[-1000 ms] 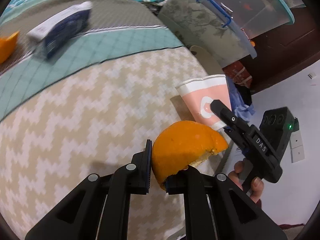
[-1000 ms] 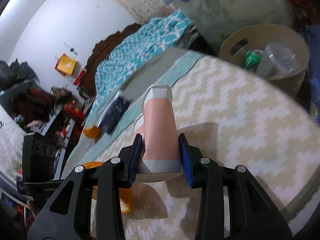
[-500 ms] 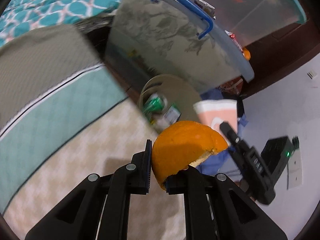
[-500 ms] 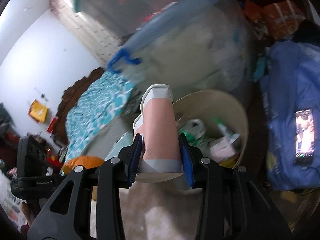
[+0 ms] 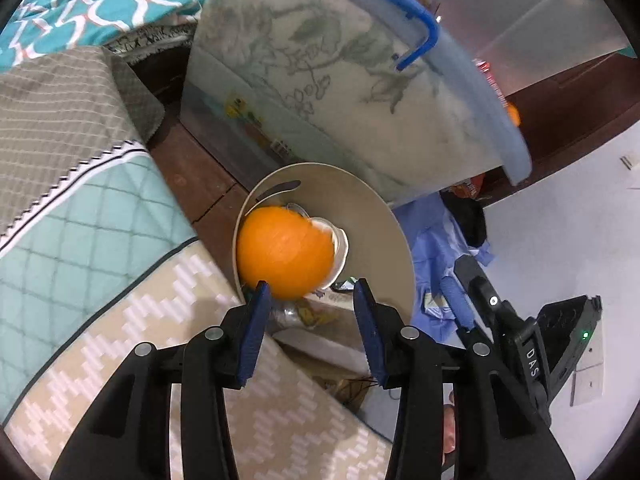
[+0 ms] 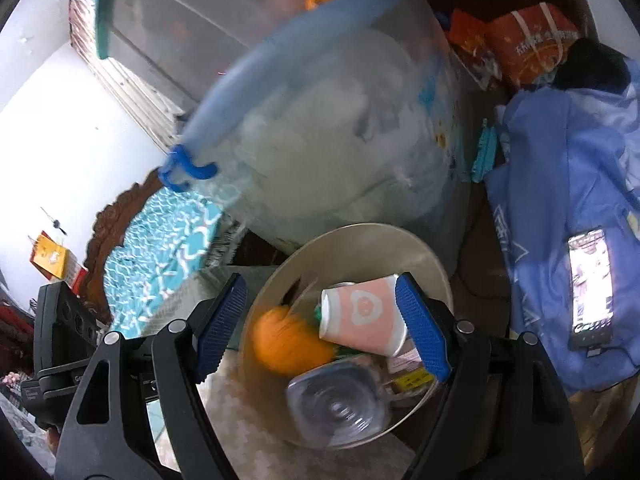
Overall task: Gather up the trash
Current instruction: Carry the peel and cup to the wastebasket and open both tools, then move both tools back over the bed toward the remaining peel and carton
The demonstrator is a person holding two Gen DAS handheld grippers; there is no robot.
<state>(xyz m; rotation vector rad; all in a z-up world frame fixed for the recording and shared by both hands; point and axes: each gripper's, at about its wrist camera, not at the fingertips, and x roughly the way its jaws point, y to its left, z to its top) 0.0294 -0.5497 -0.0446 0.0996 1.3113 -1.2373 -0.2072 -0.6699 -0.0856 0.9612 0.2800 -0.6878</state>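
Note:
A beige round trash bin stands on the floor beside the bed. My left gripper is open above it, and the orange peel is free of the jaws, dropping into the bin. My right gripper is open over the bin too. The pink paper cup lies on its side inside, next to the blurred orange peel and a clear plastic bottle.
A large clear storage box with a blue lid stands just behind the bin. Blue cloth with a lit phone lies to the right. The patterned bed cover is at left.
Both grippers swung from the bed to above the bin and opened. The orange peel left the left gripper and the pink cup left the right one; the cup now lies in the bin.

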